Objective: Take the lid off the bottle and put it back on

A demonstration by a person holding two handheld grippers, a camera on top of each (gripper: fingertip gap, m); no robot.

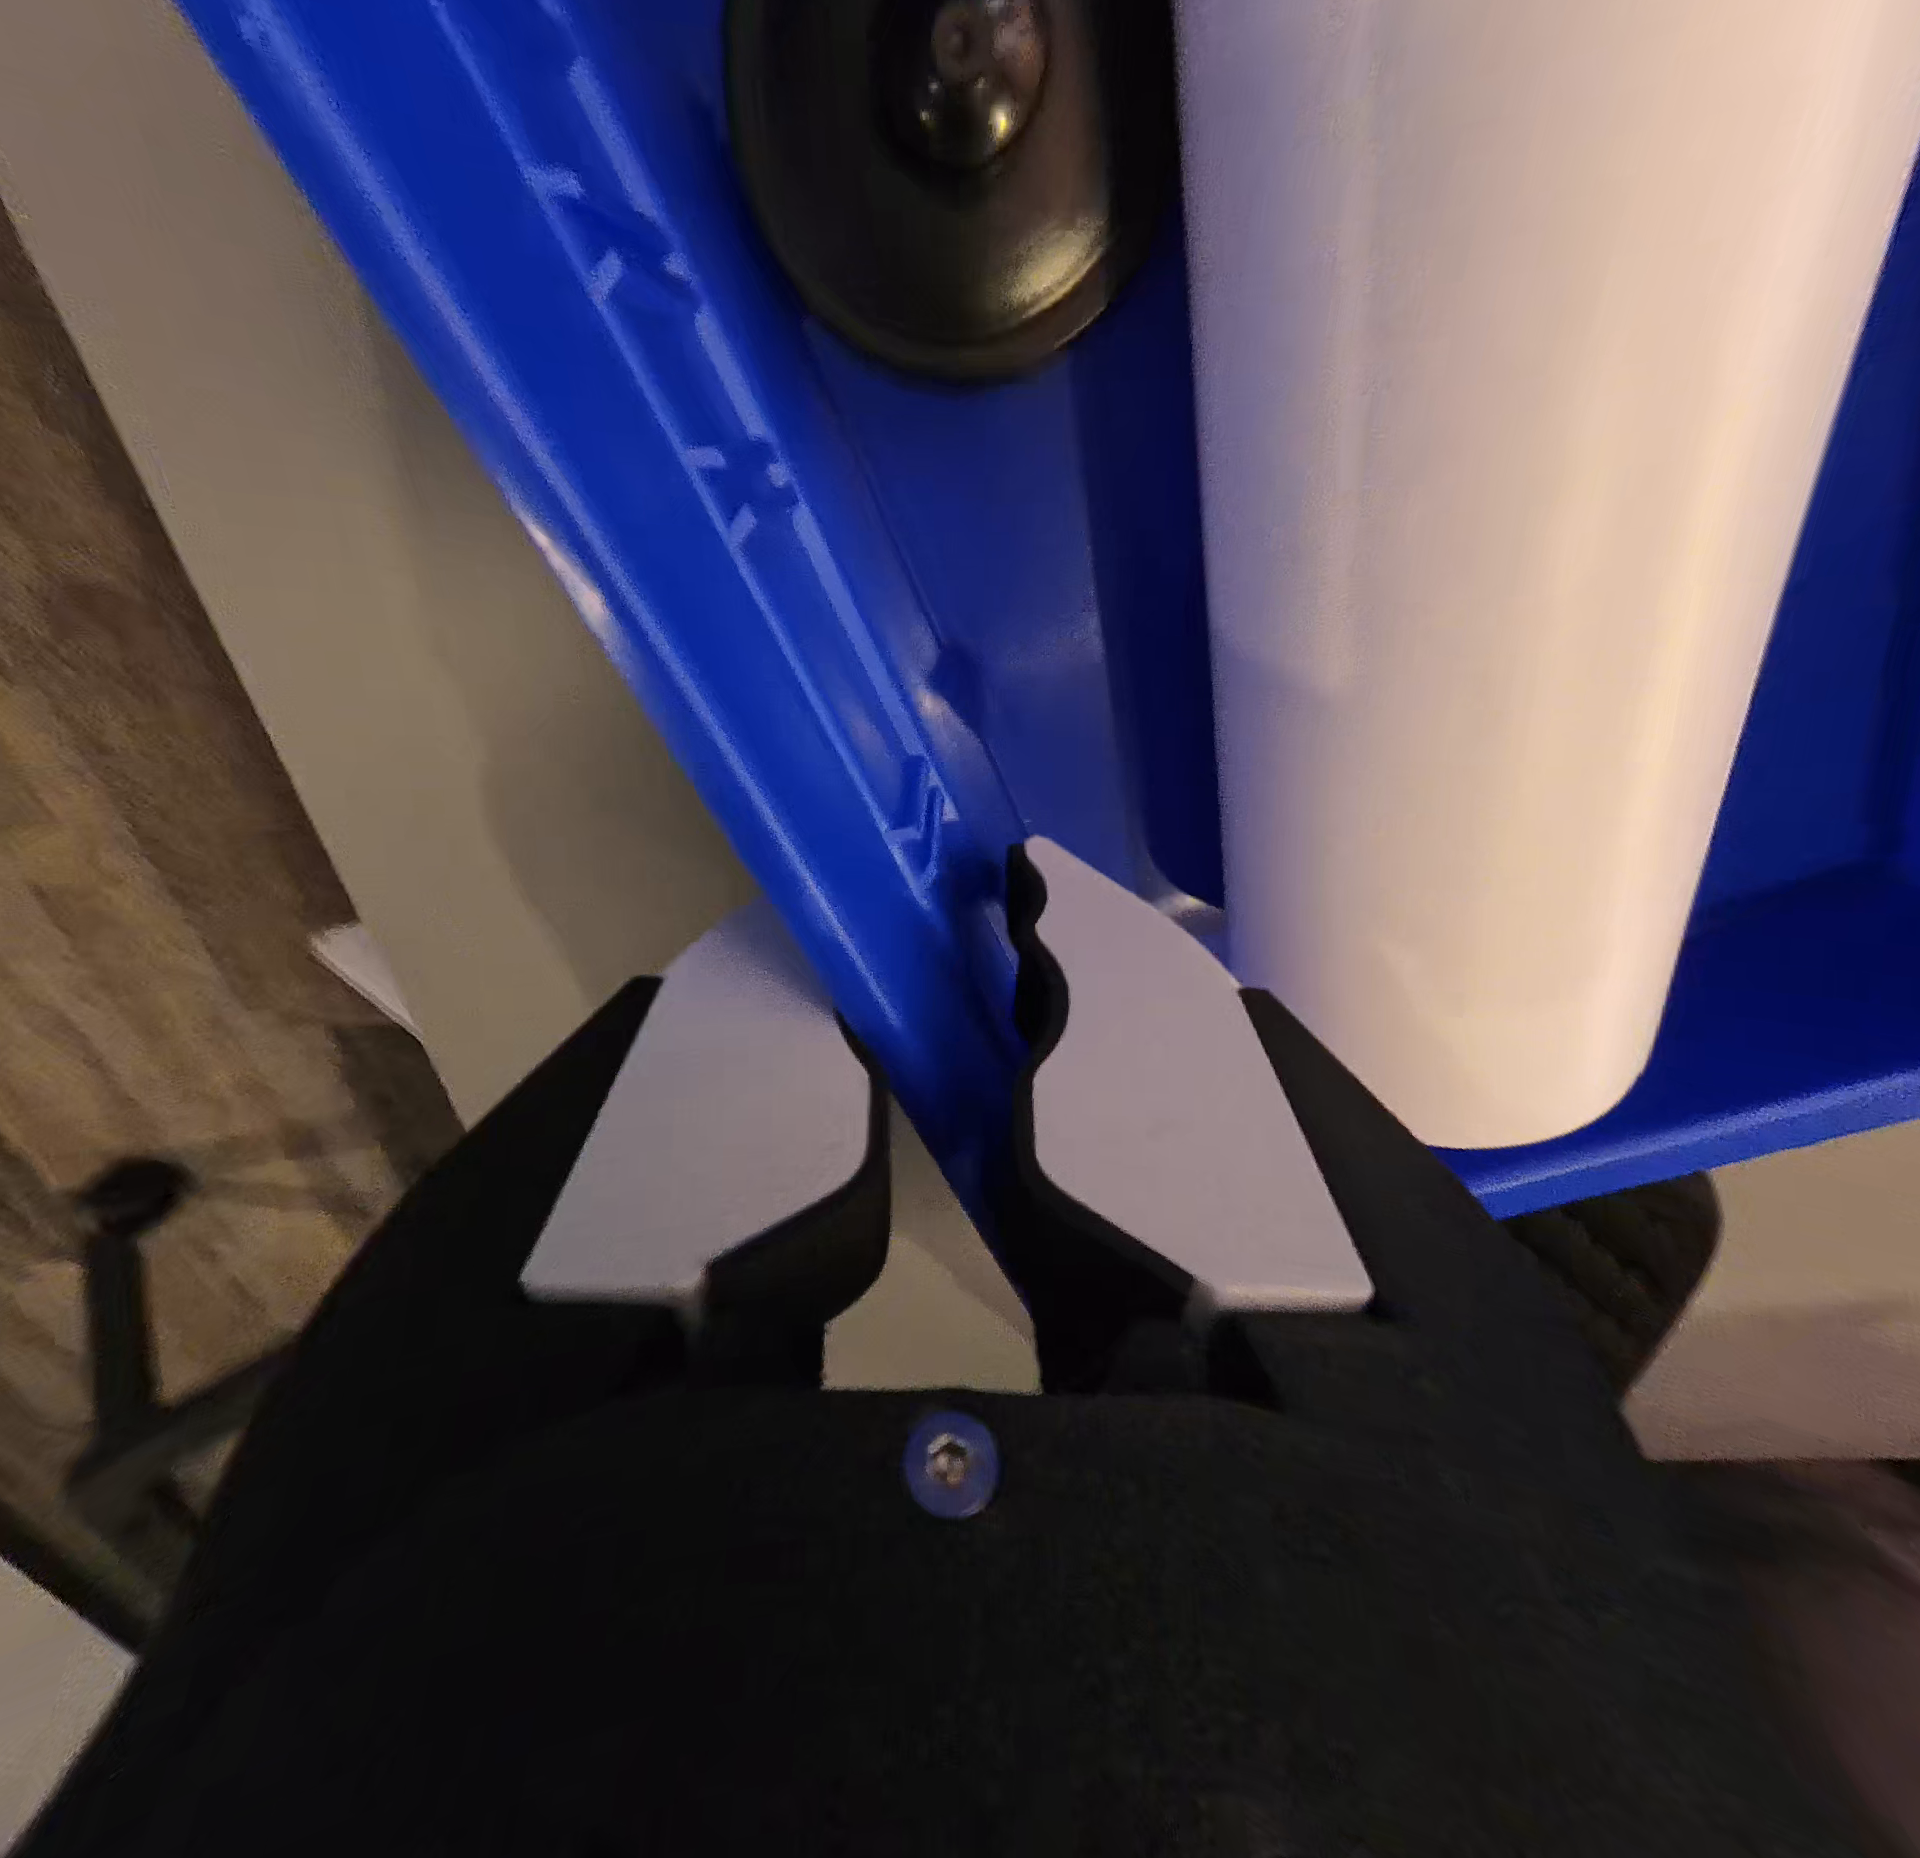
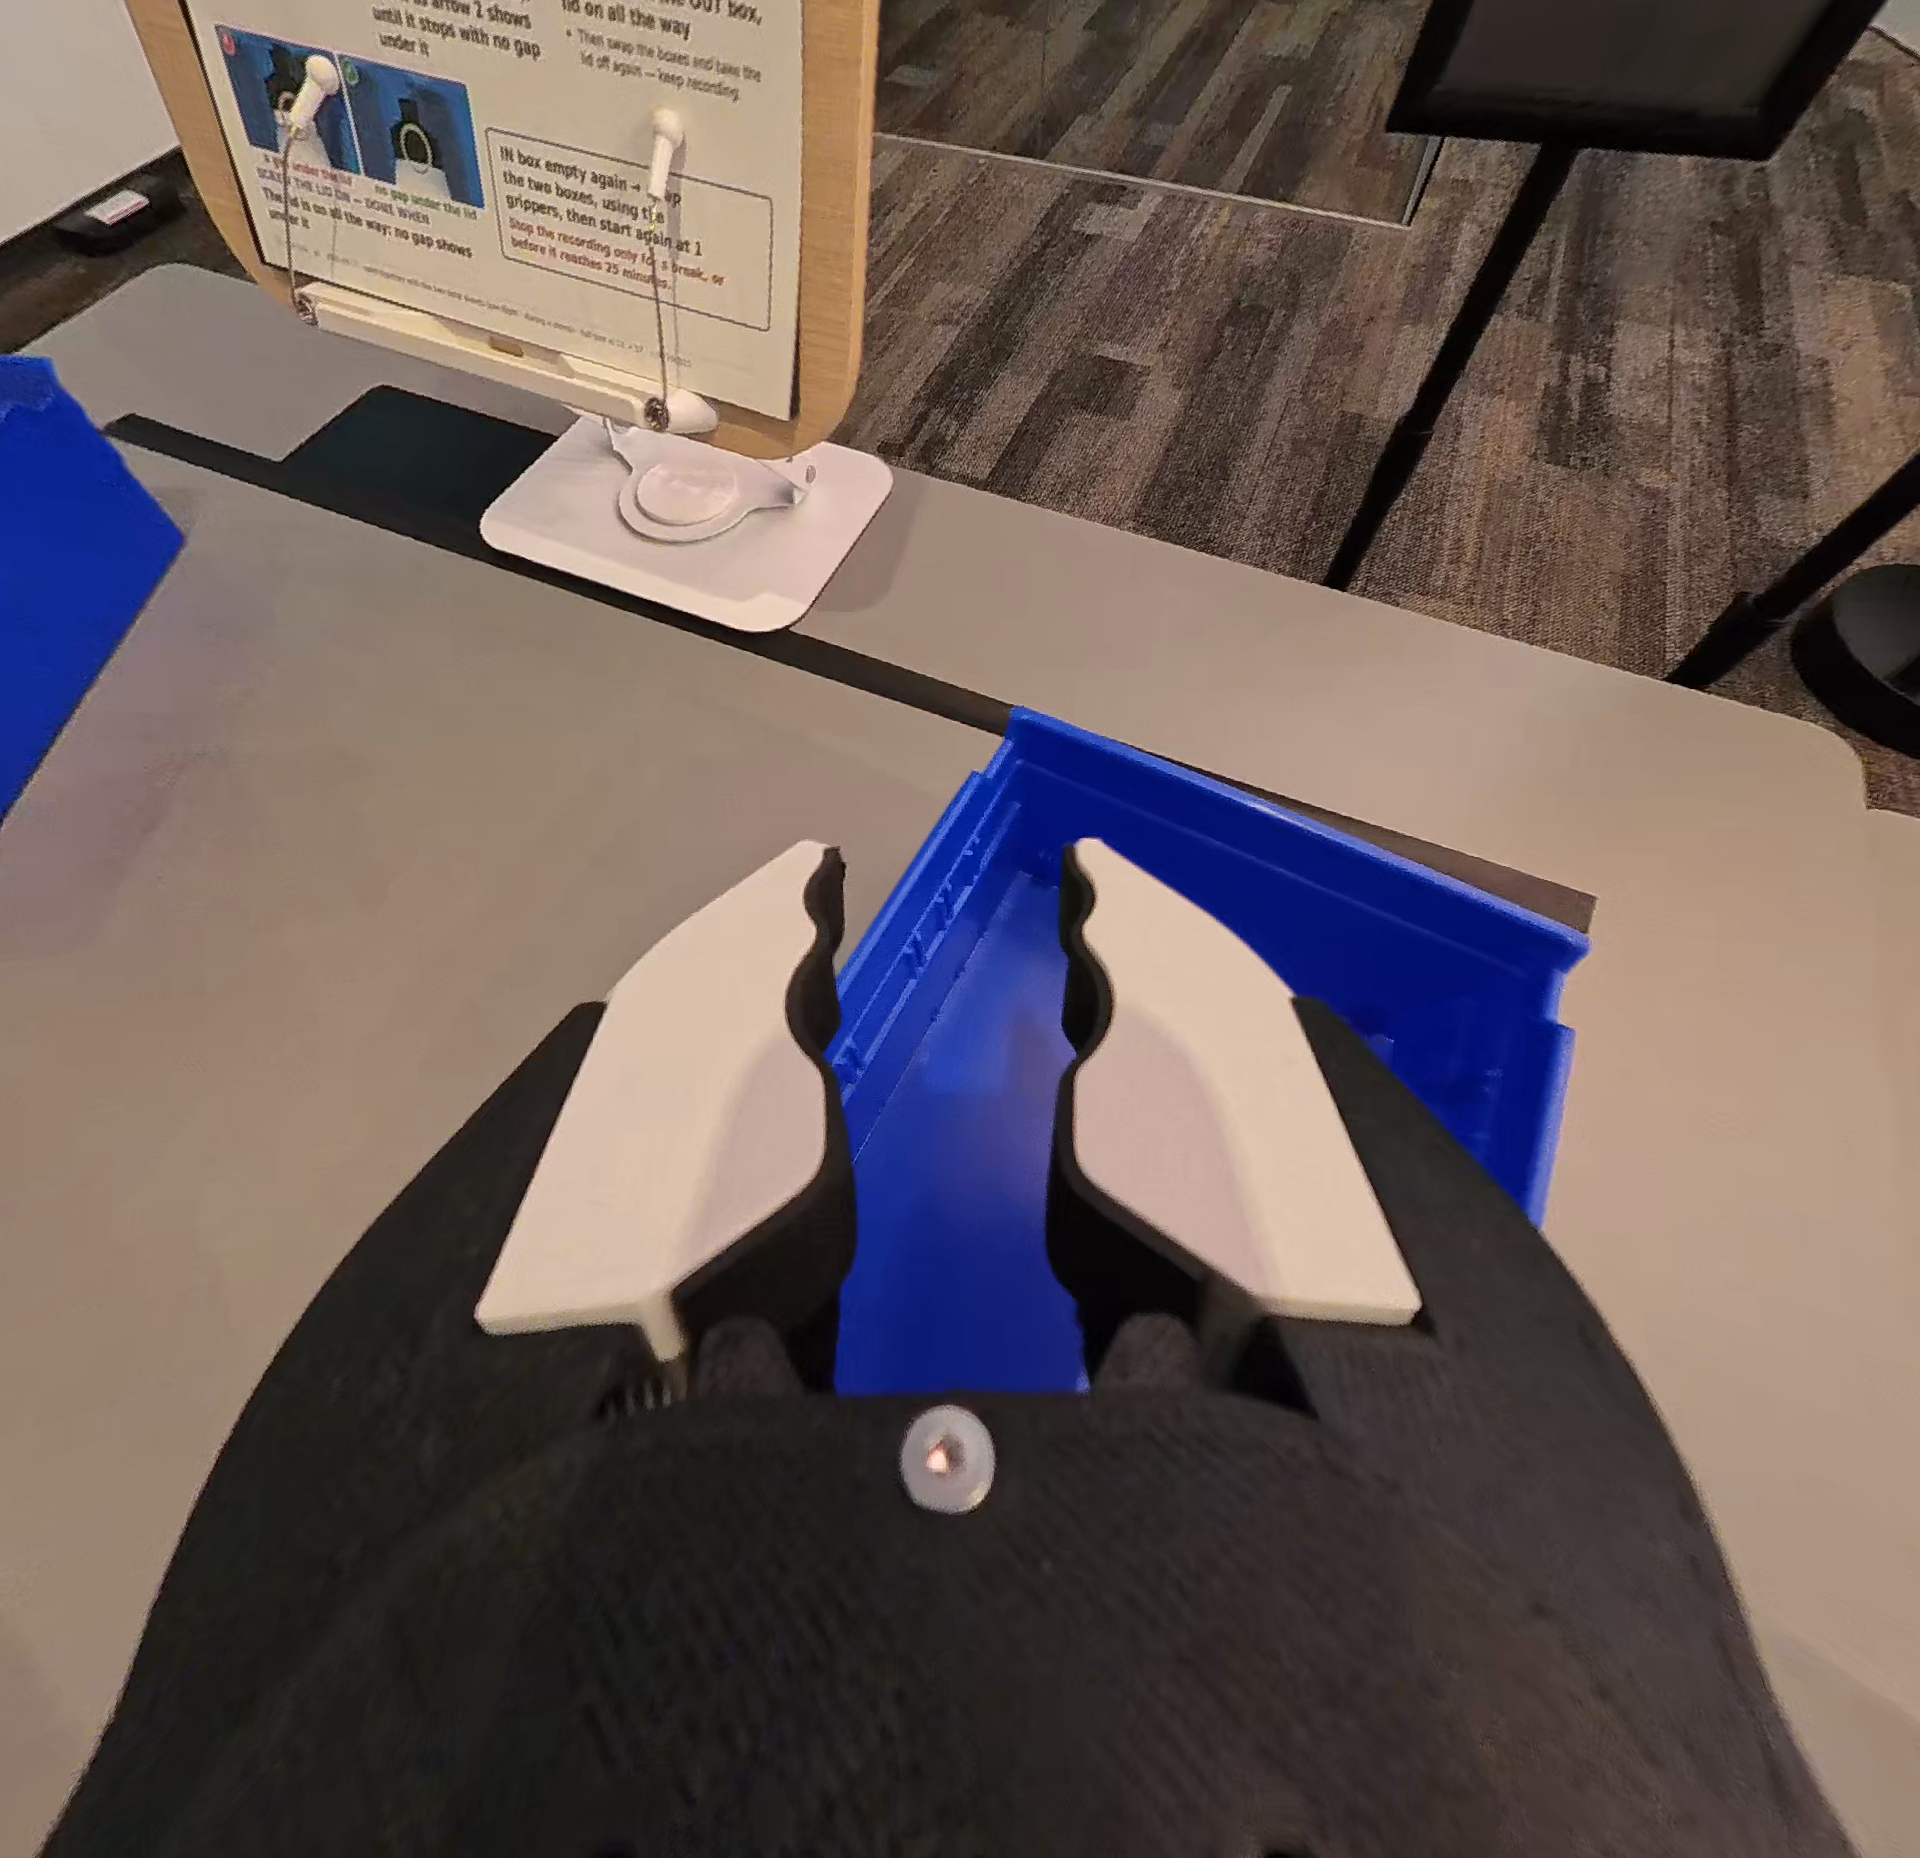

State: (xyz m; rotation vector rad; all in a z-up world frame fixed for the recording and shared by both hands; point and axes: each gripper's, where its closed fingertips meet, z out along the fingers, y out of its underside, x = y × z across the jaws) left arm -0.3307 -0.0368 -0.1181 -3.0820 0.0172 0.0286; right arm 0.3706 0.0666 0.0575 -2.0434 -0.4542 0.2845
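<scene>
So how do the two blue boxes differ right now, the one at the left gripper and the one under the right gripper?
The blue box at the left gripper holds a white bottle lying inside; the blue box under the right gripper looks empty. The left box has its wall clamped between the fingers; the right box sits untouched beneath open fingers. Both are the same bright blue plastic with ribbed rims, on a grey table.

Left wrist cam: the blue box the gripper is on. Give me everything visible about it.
The blue box looks like glossy moulded plastic, with raised ribs and embossed marks along its side wall. The left gripper straddles that wall, one finger outside and one inside, jaws pinched on it. Inside, a white bottle lies along the floor, and a black round lid sits past it. The box sits on a pale table.
</scene>
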